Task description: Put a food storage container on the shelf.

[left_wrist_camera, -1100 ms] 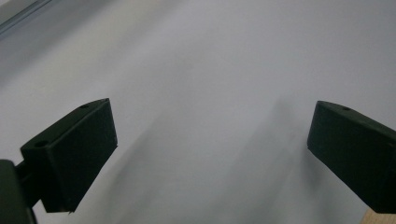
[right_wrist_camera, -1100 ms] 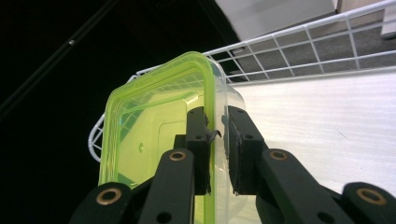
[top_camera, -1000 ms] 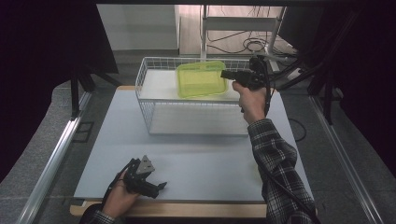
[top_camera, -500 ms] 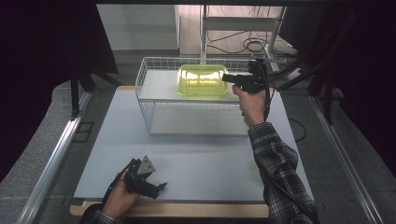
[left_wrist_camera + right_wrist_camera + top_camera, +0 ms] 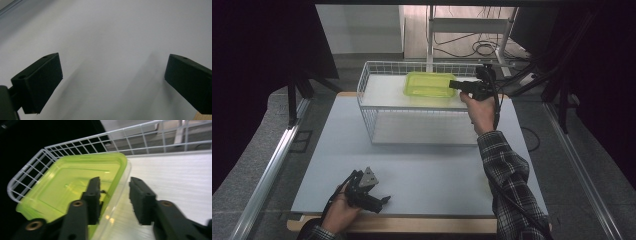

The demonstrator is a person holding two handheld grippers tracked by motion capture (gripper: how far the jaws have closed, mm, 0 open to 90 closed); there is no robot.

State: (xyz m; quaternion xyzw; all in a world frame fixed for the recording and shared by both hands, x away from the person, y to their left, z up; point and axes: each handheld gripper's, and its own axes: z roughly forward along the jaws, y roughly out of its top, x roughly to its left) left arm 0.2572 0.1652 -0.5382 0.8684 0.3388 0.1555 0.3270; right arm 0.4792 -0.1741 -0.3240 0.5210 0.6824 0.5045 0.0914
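Lime-green and see-through, the plastic container sits in the high view on the upper shelf of the white wire basket, toward the back and right of its middle, lying flat. Your right gripper reaches in from the right with its tips at the container's right edge; your left gripper rests low on the grey table near the front edge, well apart from all of it.

Left gripper view: your two black jaws stand wide apart over bare table, with nothing between them.

Right gripper view — here the detail counts. Your jaws have just been opening, and they now straddle the container's wall: one jaw inside the green tub, the other outside over the white shelf. The wall stands between the pads, with a clear gap on the outer side, so I judge the grip let go rather than pressing.

As for handling, expect it to be light and a bit springy — thin moulded plastic, glossy, so likely slippery under hard pads. The rim with its rounded corners is the stiffest part; take hold there, across the wall near the lip, and squeeze gently, since a thin wall could flex or slip out.
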